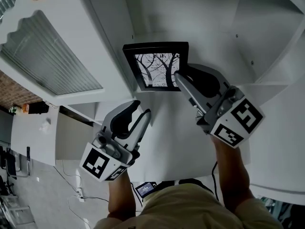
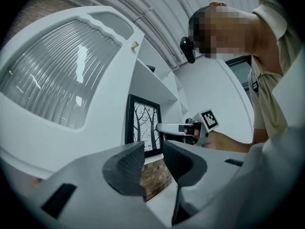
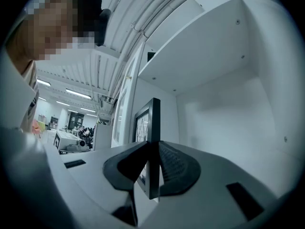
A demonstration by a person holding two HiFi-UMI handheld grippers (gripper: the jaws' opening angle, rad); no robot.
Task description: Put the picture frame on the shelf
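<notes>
Your left gripper [image 1: 140,109] hangs nearest, its jaws parted with nothing between them. Your right gripper [image 1: 183,74] is clamped on the side edge of the picture frame [image 1: 155,66]. It holds the frame upright inside the white shelf [image 1: 224,27] compartment, close to its left wall, near the ribbed-glass door [image 1: 52,56].

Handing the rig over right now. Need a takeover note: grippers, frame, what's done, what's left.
Right gripper: shut on the picture frame, pinching its right edge; the frame is upright.
Left gripper: open, empty, held back from the frame.
The frame is inside the shelf bay, toward its left side. Can't tell if its base rests on the board.
Done: frame brought in.
Left: set down, release, withdraw.
</notes>
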